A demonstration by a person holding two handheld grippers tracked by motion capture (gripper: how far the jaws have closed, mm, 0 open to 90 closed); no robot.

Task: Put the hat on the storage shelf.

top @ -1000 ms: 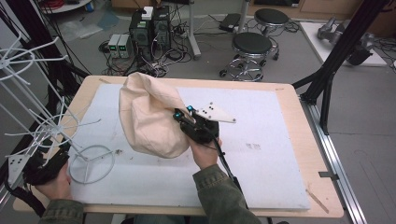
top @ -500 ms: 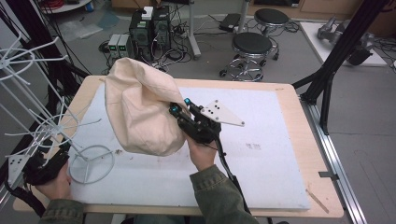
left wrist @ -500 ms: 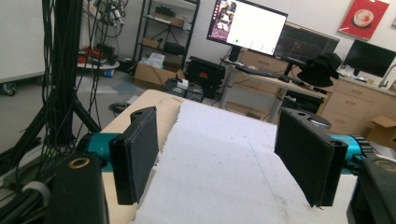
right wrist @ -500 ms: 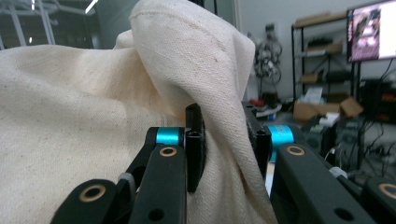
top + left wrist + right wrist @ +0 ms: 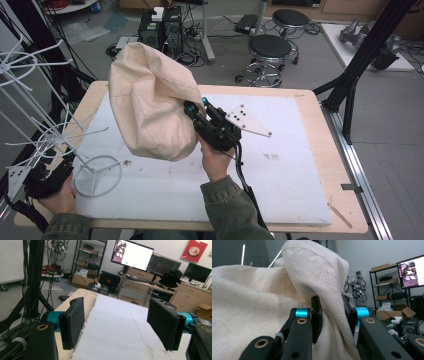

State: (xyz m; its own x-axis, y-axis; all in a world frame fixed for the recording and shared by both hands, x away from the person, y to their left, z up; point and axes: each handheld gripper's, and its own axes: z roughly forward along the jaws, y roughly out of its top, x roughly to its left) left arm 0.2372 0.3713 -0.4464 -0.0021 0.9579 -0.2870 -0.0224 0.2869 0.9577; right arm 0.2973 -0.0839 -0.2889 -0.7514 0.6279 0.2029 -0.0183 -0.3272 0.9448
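Lifted since a second ago: cream canvas bag (image 5: 150, 102) is off the white table mat (image 5: 280, 175) and hangs over the table's far-left part, fold pinched in my right gripper (image 5: 192, 110). Left gripper (image 5: 117, 322) spread, empty, at the near-left corner. Probably headed for the white wire rack (image 5: 45, 135); hanging not done. Rack prongs could snag the cloth.
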